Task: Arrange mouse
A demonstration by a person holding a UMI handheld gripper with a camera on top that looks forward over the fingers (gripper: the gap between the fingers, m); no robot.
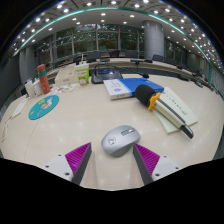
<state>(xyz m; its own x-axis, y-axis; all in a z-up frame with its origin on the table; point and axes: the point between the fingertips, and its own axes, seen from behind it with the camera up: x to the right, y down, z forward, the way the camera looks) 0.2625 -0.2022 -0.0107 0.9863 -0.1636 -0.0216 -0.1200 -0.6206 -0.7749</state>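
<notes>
A grey computer mouse (120,140) lies on the pale table (70,125), between and just ahead of my fingertips. My gripper (112,157) is open, its magenta pads (78,156) standing to either side of the mouse's near end with a gap at each side. The mouse rests on the table by itself.
Beyond the mouse lie a white box (117,88), a blue folder (140,86), a yellow-and-black tool (152,101) and papers (176,107) to the right. A teal disc (44,107), bottles (43,78) and small items stand at the left. Windows line the back.
</notes>
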